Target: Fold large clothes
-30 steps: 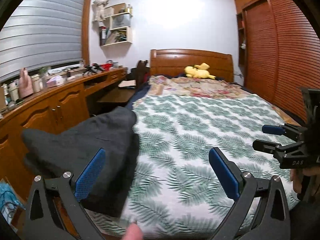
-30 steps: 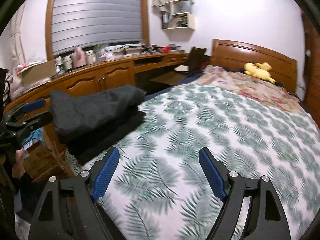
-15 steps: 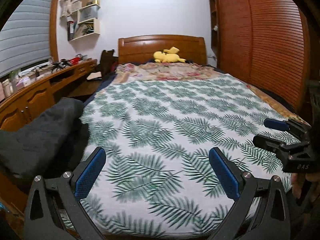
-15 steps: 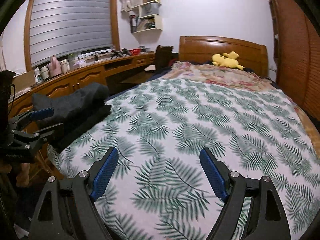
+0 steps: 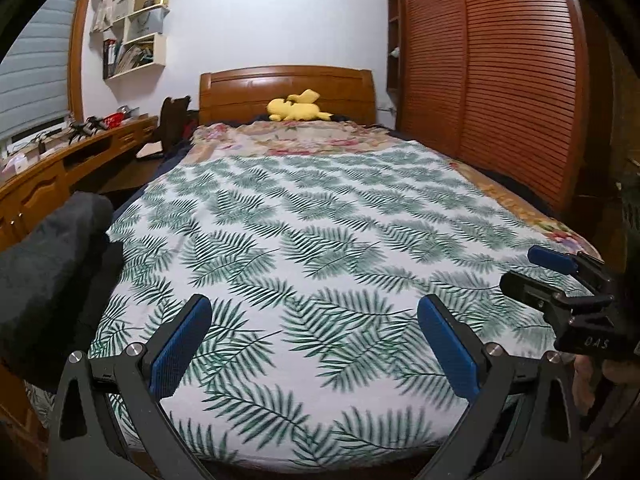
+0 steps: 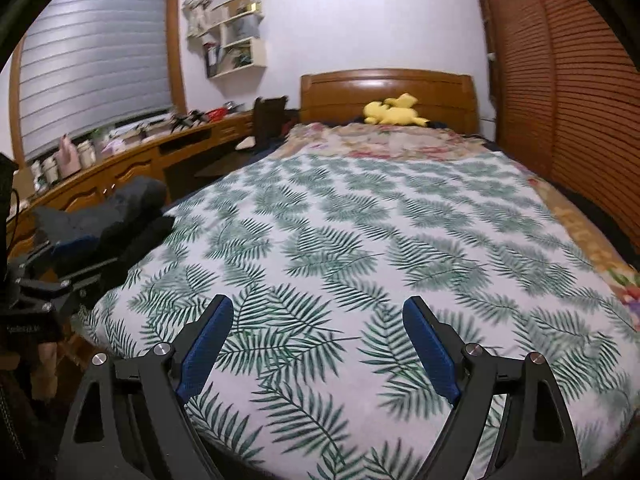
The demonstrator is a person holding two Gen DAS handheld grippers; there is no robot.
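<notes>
A stack of folded dark grey clothes [image 5: 52,264] lies on the bed's left near corner, also in the right wrist view as the dark clothes [image 6: 116,216]. The bed is spread with a white sheet with green palm leaves [image 5: 320,220]. My left gripper [image 5: 314,308] is open over the sheet's near edge, nothing between its blue pads. My right gripper [image 6: 318,306] is open too, empty, above the same sheet [image 6: 360,232]. Each gripper shows in the other's view: the right gripper [image 5: 560,276] at the far right, the left gripper [image 6: 60,256] at the far left beside the dark stack.
A yellow plush toy [image 5: 298,110] lies by the wooden headboard [image 5: 286,88]. Louvred wardrobe doors [image 5: 500,80] run along the right of the bed. A cluttered wooden desk [image 6: 120,168] and a chair [image 6: 270,120] stand on the left under the window blind.
Both views have swung right, away from the dark clothes stack toward the middle of the bed. The stack has slid to the left edge of each view. Both grippers stay open and empty.
</notes>
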